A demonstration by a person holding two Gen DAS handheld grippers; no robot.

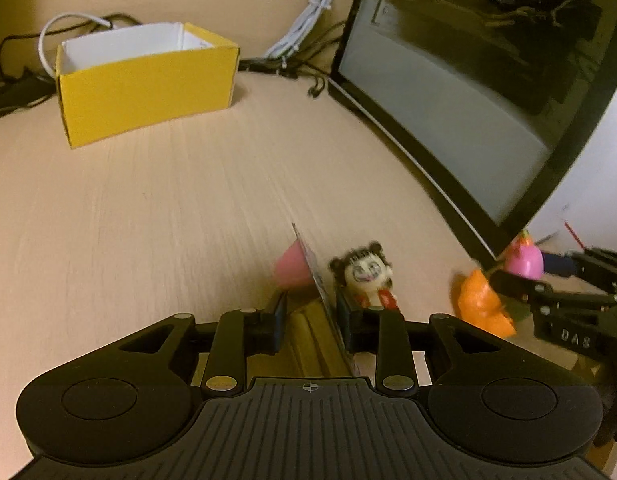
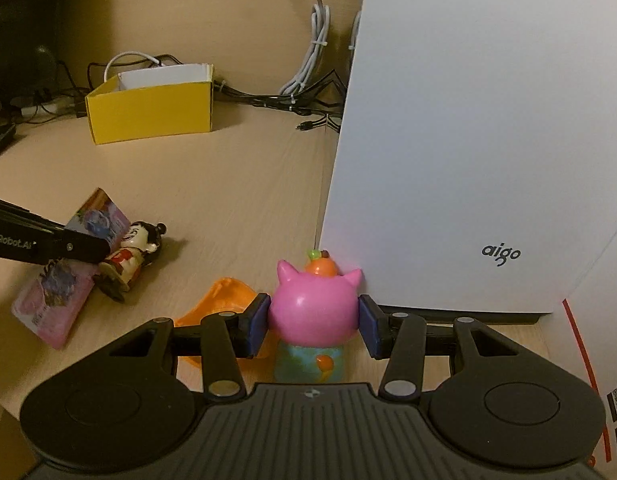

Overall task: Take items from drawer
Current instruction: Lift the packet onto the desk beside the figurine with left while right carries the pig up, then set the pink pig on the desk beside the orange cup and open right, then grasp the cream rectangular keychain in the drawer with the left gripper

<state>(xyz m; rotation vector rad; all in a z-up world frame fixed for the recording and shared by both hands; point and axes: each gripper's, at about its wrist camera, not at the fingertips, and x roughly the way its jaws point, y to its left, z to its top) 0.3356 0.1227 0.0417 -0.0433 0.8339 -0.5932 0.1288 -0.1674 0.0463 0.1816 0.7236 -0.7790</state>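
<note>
- Looking down the left wrist view: the left gripper (image 1: 311, 316) straddles a thin card (image 1: 320, 280), its jaws parted either side, neither pad touching. A doll figure (image 1: 366, 274) lies just right of it; a yellow box (image 1: 148, 80) waits far left, perhaps the drop spot.
- Switching to the right wrist view: the right gripper (image 2: 313, 326) brackets the pink pig toy (image 2: 313, 304), the left pad touching and the right one just apart, so the toy stands on the desk (image 2: 244, 184), not clamped. An orange piece (image 2: 224, 296) lies near left.

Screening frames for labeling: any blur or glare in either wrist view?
Left wrist: motion blur smears the orange toy and dark-haired doll figurine; glossy black monitor screen shows reflections. Right wrist: sharper, pink horned toy figure crisp. Both: warm dim light, fisheye bending.
</note>
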